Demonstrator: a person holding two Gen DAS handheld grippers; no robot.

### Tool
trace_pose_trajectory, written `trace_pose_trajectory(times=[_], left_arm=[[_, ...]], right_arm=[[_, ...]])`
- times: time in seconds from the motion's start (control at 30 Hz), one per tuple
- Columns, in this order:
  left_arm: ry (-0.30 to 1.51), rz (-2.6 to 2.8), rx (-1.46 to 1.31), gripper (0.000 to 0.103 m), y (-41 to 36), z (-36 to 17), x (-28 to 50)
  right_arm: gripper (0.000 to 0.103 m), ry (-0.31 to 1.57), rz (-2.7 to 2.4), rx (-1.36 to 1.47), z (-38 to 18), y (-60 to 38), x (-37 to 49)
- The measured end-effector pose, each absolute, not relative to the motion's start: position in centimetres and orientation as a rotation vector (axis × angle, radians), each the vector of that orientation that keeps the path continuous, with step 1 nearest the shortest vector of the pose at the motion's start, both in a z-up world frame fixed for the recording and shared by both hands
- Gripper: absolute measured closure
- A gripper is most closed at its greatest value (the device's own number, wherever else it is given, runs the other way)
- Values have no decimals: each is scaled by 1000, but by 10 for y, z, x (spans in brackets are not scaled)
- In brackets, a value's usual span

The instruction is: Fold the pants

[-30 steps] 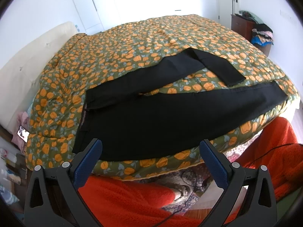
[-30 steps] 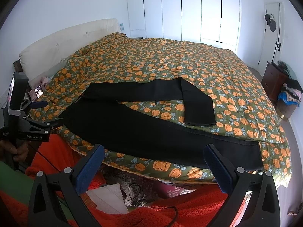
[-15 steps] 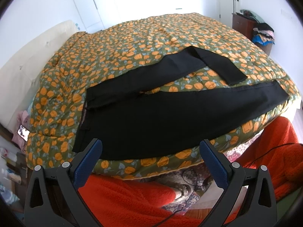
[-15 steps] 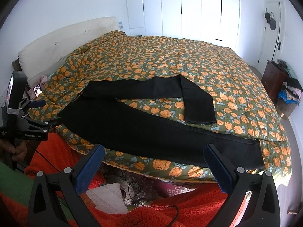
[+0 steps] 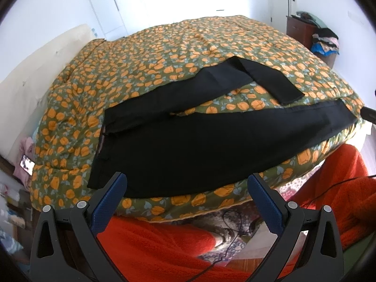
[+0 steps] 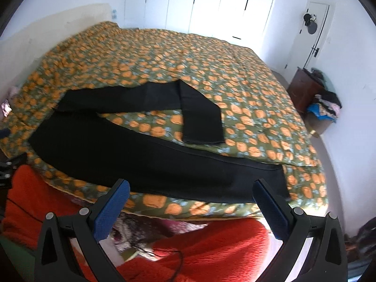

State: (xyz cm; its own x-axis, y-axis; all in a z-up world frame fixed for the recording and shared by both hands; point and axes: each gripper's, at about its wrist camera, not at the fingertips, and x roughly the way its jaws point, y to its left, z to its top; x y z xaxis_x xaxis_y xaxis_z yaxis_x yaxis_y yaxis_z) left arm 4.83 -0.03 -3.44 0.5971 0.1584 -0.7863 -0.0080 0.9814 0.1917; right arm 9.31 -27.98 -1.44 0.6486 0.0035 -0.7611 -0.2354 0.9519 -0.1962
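Pants [image 5: 211, 145] lie spread along the bed's [image 5: 164, 54] near edge, far leg kinked back; left gripper [image 5: 186, 189] and right gripper [image 6: 191, 193] hover wide, empty; folding seemingly unstarted, next likely straightening that leg.

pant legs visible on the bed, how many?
2. Near leg lies flat along the bed's front edge; far leg lies behind it, its cuff end folded back toward the front.
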Motion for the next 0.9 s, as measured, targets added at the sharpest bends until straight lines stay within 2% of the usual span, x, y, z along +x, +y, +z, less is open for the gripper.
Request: trace_pose_trajectory(times=[0.9], left_arm=[[878,109,218,1,-14,-25,31]], right_arm=[[0,831,23,-402,-16,-278,81]])
